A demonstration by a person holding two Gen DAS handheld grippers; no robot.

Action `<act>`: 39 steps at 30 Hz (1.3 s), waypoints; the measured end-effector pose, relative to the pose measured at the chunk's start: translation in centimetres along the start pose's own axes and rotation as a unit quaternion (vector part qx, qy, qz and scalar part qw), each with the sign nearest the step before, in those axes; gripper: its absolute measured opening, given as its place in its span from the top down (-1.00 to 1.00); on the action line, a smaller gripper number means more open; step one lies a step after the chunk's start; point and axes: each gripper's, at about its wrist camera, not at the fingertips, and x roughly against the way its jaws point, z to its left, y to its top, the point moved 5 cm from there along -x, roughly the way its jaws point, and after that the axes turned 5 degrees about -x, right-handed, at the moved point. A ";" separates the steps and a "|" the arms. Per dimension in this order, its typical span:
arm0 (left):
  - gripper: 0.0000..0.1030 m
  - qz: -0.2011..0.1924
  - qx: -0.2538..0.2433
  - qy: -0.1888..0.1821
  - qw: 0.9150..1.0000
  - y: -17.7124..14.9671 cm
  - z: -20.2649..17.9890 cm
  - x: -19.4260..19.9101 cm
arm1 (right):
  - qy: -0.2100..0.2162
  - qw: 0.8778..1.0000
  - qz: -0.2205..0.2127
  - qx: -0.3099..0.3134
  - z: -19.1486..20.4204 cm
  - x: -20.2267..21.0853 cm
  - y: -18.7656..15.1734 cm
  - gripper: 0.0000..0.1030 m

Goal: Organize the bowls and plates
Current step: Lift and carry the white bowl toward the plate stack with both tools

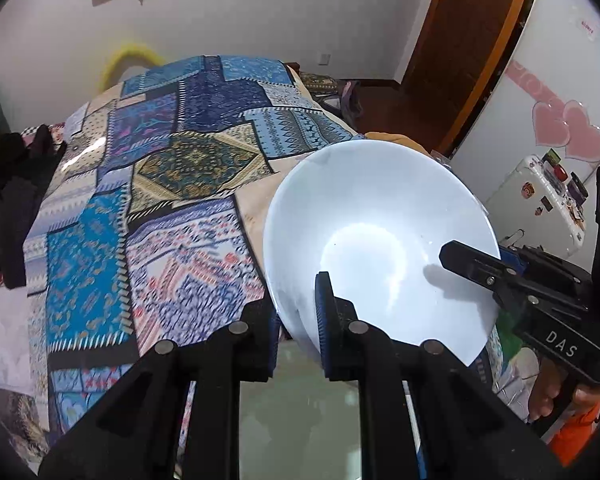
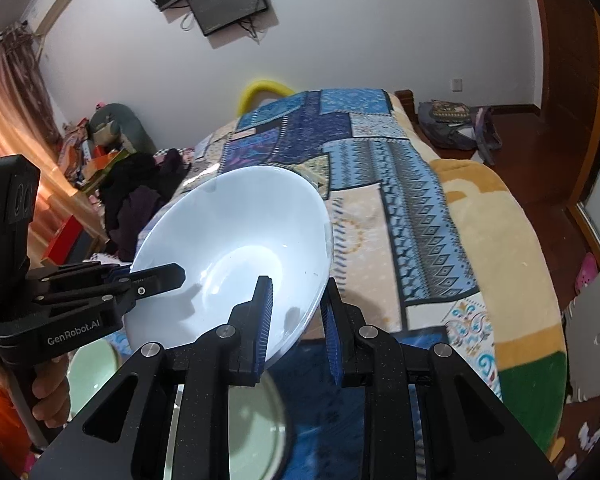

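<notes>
A white bowl (image 1: 380, 220) hangs tilted in the air over the bed, held by its rim from two sides. My left gripper (image 1: 296, 328) is shut on the near rim, one finger inside the bowl and one outside. My right gripper (image 1: 456, 256) reaches in from the right and grips the opposite rim. In the right wrist view the same bowl (image 2: 240, 220) has my right gripper (image 2: 296, 328) shut on its lower right rim, and my left gripper (image 2: 168, 276) clamps the left rim. Below lie a pale green plate (image 2: 256, 428) and another green dish (image 2: 94, 368).
A bed with a patchwork blanket (image 2: 380, 184) fills the space behind the bowl, with dark clothes (image 2: 140, 196) at its left side. A screen (image 2: 228, 4) hangs on the far wall. Bags (image 2: 456, 124) lie on the wooden floor. A white suitcase (image 1: 540, 200) stands at the right.
</notes>
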 end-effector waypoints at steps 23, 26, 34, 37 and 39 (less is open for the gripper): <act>0.70 -0.031 0.080 0.053 0.995 -10.0 8.2 9.4 | 0.069 0.995 0.035 0.064 11.3 -1.0 -5.6 0.56; 0.70 -0.033 0.091 0.059 0.994 -11.1 9.4 10.3 | 0.077 0.994 0.043 0.071 12.8 -1.5 -6.1 0.56; 0.70 -0.038 0.121 0.074 0.989 -14.2 12.6 12.0 | 0.094 0.988 0.067 0.099 16.5 -3.1 -7.7 0.56; 0.70 -0.036 0.132 0.078 0.988 -15.4 13.7 12.3 | 0.098 0.986 0.078 0.109 17.7 -3.7 -8.5 0.56; 0.70 -0.033 0.139 0.079 0.987 -16.1 14.5 12.4 | 0.100 0.985 0.086 0.113 18.4 -4.2 -9.1 0.56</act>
